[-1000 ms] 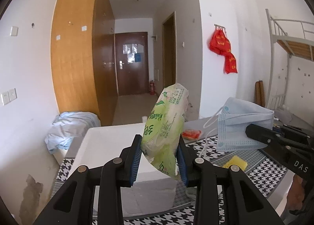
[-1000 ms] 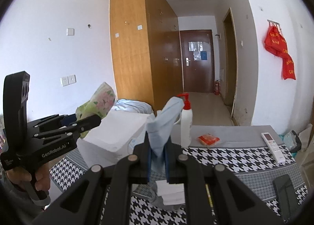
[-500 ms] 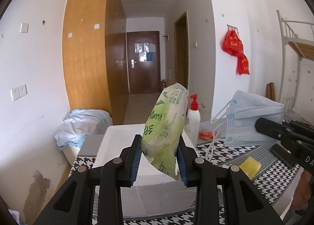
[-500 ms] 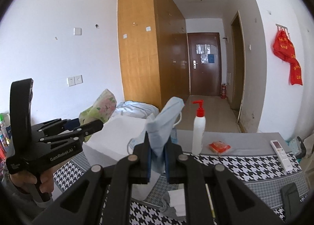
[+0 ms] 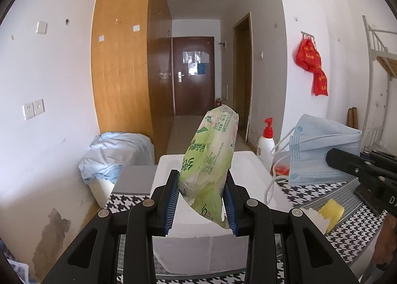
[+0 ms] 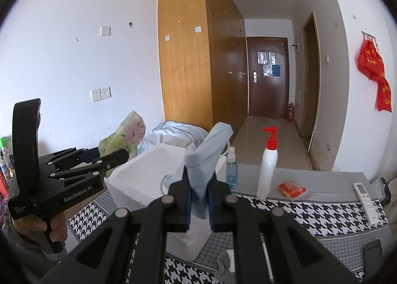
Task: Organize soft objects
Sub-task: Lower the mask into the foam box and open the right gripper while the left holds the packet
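Observation:
My left gripper (image 5: 201, 199) is shut on a green tissue pack (image 5: 209, 160) and holds it upright above the white foam box (image 5: 198, 232). My right gripper (image 6: 199, 203) is shut on a light blue face mask (image 6: 206, 157), held above the near corner of the foam box (image 6: 146, 174). The mask also shows in the left wrist view (image 5: 322, 152), to the right of the box, with its ear loops hanging. The left gripper with the tissue pack (image 6: 124, 137) shows at the left of the right wrist view.
A white pump bottle with red top (image 6: 268, 172), a blue spray bottle (image 6: 231, 171), an orange packet (image 6: 291, 189) and a remote (image 6: 366, 203) stand on the houndstooth table. A yellow sponge (image 5: 331, 214) lies right of the box. Bedding (image 5: 116, 155) lies behind.
Both grippers have moved left and a little higher with their loads. The foam box now sits more centred under them, and its open inside shows in the right wrist view.

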